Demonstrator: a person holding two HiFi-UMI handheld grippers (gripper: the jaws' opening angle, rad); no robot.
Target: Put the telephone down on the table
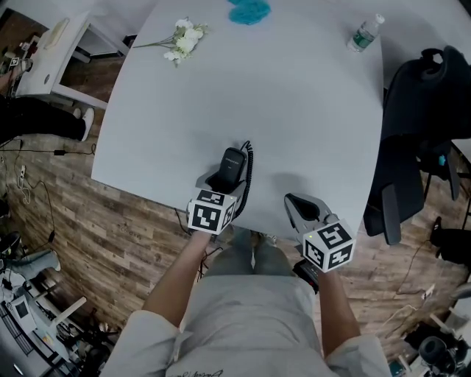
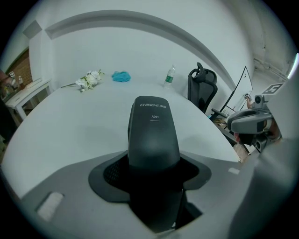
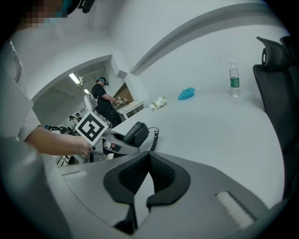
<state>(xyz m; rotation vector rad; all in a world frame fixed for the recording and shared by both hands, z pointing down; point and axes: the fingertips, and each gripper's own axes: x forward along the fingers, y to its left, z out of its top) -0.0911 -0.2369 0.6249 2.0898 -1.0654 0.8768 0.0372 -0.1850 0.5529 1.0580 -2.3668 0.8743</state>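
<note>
A black telephone handset (image 1: 232, 165) sticks out from between the jaws of my left gripper (image 1: 221, 181), which is shut on its lower end. It is over the white table (image 1: 294, 103) near the front edge, and I cannot tell whether it touches the surface. Its coiled black cord (image 1: 247, 174) runs along its right side. In the left gripper view the handset (image 2: 153, 130) points away across the table. My right gripper (image 1: 303, 209) hovers at the table's front edge to the right, shut with nothing in it; its pads (image 3: 154, 170) meet. From there the handset (image 3: 135, 133) lies to the left.
White flowers (image 1: 184, 40), a blue cloth (image 1: 249, 10) and a water bottle (image 1: 364, 33) lie at the far side of the table. A black office chair (image 1: 416, 132) stands at its right edge. A white side table (image 1: 51, 59) is at the far left.
</note>
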